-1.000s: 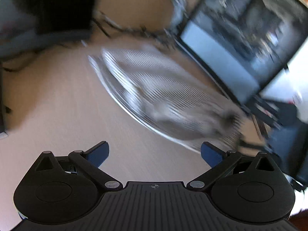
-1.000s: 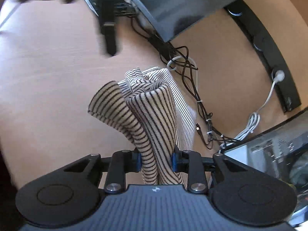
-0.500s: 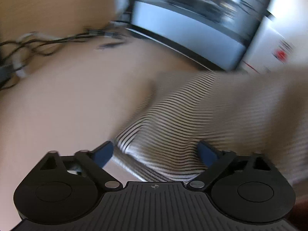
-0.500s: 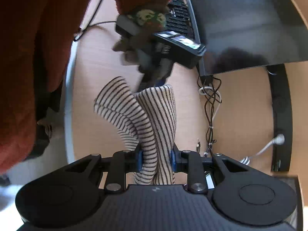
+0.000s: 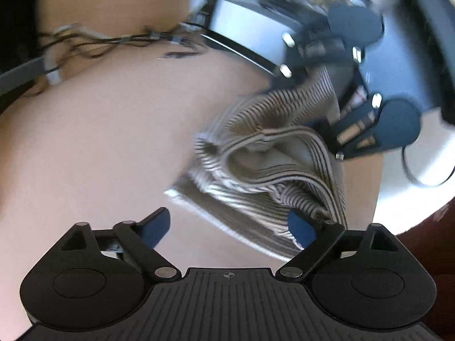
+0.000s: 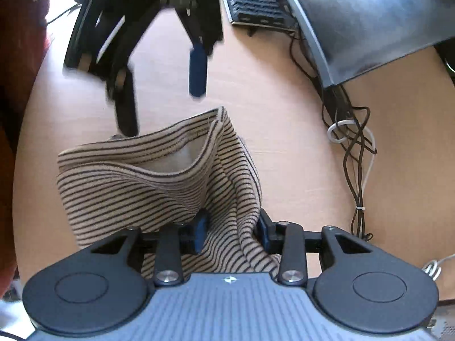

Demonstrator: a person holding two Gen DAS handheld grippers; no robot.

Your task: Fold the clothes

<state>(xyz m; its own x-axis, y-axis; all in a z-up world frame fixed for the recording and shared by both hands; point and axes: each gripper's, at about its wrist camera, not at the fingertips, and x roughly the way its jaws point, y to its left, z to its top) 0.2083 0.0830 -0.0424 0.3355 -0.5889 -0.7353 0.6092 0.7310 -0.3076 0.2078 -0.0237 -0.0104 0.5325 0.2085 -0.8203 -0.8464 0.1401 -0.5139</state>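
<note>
A beige garment with thin dark stripes (image 6: 148, 187) lies bunched on the wooden desk (image 6: 278, 130). My right gripper (image 6: 233, 224) has a fold of it filling the gap between its pads, and its jaws are opening. In the left wrist view the cloth (image 5: 270, 156) rises at its far end into the right gripper (image 5: 327, 96). My left gripper (image 5: 230, 224) stands wide, its jaws still opening, gripping nothing. The garment's near corner reaches in by its right finger (image 5: 301, 227). The right wrist view shows the left gripper (image 6: 162, 93) hanging over the garment's far edge.
A dark monitor (image 6: 369, 22) and a keyboard (image 6: 256, 0) stand at the back of the desk. A tangle of cables (image 6: 352, 142) runs along the right. A person's red sleeve (image 6: 17, 85) is at the left edge, where the desk's rounded rim curves.
The garment has come down from a hanging bunch and spread onto the desk. The right gripper's pads stand wider apart. The left gripper now hovers over the cloth's far edge.
</note>
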